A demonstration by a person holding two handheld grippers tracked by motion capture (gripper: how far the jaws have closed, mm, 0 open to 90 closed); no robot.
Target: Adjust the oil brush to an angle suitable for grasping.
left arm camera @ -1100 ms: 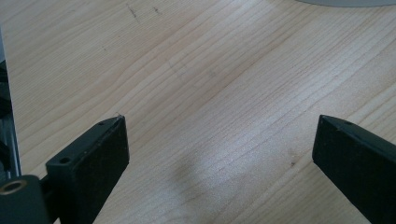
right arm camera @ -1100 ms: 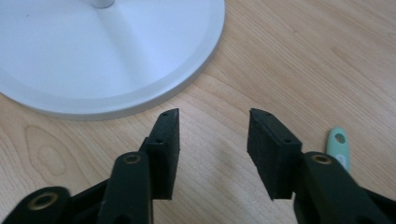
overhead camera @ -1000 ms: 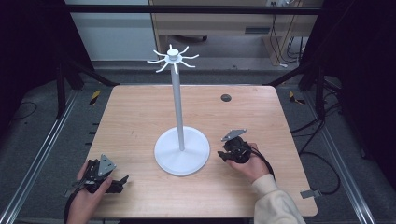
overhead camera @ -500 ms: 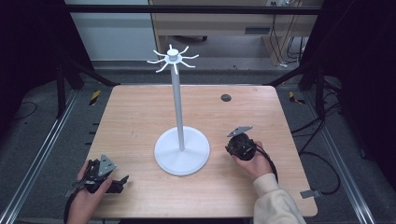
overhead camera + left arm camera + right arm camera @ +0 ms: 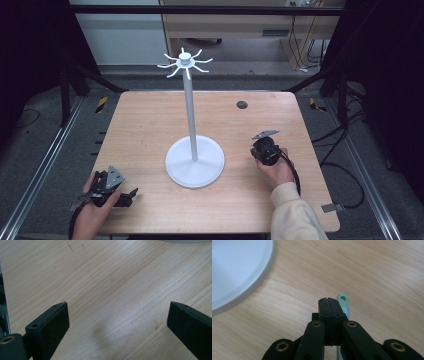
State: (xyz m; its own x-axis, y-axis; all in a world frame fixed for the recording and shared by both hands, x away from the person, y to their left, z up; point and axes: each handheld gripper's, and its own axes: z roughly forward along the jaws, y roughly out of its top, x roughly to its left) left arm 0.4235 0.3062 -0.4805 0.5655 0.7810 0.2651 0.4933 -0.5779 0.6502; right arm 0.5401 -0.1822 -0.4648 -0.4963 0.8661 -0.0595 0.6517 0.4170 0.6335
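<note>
At the bench's (image 5: 150, 125) near left corner we rest the left gripper (image 5: 107, 187) low on the wood; its own view shows its fingers (image 5: 50, 325) spread wide with bare grain between them, so it seems parked, waiting. At the middle of the bench stands the white stand (image 5: 194, 160), a tall pole on a round base with hooked arms at its top, likely meant for hanging something. Near the right edge, just beside that base, we hold the right gripper (image 5: 265, 150). From above we cannot tell how its fingers stand, but the right gripper view shows them pressed together, with a thin mint-green strip (image 5: 343, 305) with a hole at its end lying just beside and under them; whether they pinch it, we cannot tell.
</note>
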